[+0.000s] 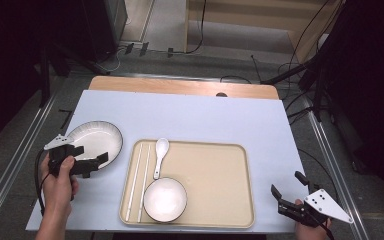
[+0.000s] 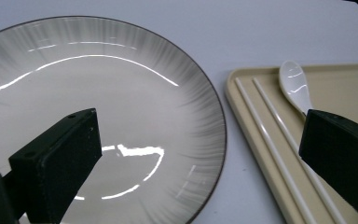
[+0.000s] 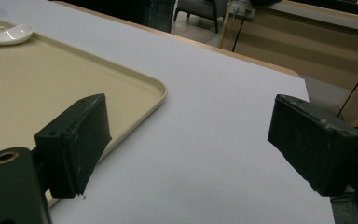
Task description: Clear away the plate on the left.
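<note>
A white plate with a dark rim (image 1: 92, 134) lies on the table left of a beige tray (image 1: 220, 170). On the tray rest a white spoon (image 1: 160, 154), a pair of white chopsticks (image 1: 138, 180) along its left side, and a white bowl (image 1: 165, 199) at the front. My left gripper (image 1: 94, 154) hovers open over the plate's near right edge, nothing between its jaws. In the left gripper view the plate (image 2: 98, 74) spreads under that gripper (image 2: 200, 126), with the chopsticks (image 2: 270, 135) and spoon (image 2: 294, 84) at right. My right gripper (image 1: 287, 183) stands open over bare table right of the tray (image 3: 51, 74).
A pale sheet (image 1: 205, 117) covers the table, whose wooden back edge (image 1: 180, 86) shows behind it. Metal rails run along both sides, and cables lie on the floor (image 1: 240, 55) beyond. Bare sheet lies behind the tray and to its right.
</note>
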Demonstrator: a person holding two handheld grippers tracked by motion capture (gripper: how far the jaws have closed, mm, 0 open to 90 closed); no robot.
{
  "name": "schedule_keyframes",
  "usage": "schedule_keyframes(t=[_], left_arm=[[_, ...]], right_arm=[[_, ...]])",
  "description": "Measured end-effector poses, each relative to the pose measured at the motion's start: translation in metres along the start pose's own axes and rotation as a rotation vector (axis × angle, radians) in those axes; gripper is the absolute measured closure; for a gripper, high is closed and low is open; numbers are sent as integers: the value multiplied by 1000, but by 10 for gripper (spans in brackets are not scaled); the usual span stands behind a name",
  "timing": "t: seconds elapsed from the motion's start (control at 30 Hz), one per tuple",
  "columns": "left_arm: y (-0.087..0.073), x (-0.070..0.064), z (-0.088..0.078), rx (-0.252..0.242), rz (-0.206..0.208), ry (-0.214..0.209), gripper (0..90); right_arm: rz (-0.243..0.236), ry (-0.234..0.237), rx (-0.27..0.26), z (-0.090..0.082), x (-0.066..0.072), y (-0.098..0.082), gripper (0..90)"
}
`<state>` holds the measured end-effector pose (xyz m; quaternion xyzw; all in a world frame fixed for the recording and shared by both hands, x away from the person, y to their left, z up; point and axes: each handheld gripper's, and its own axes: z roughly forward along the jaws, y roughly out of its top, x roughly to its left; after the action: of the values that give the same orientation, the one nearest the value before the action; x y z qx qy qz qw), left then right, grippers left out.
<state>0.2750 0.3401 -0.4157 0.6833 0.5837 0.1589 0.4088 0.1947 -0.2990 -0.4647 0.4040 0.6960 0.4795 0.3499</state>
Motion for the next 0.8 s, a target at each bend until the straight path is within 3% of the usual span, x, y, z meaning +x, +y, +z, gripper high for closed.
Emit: schedule_keyframes(t=[0.2,0.3,0.43,0.63,0.73,0.8], left_arm=[[1,10,1,31,30,28,0],[5,21,-2,32,11,46,0],[11,44,-10,44,-46,29,0],[11,72,-10,78,-101,60,4],[10,77,-6,76,-129,111,131],[10,81,-7,53,-177,115,197]], right_arm=[[-2,2,-3,0,1,0,130],[-4,4,-6,-1,1,1,130],[3,-1,-5,-1,0,-1,130],[-1,-3,-2,-1,0,0,130],[0,-1,0,0,1,0,130],[1,-3,2,1,2,1,130]])
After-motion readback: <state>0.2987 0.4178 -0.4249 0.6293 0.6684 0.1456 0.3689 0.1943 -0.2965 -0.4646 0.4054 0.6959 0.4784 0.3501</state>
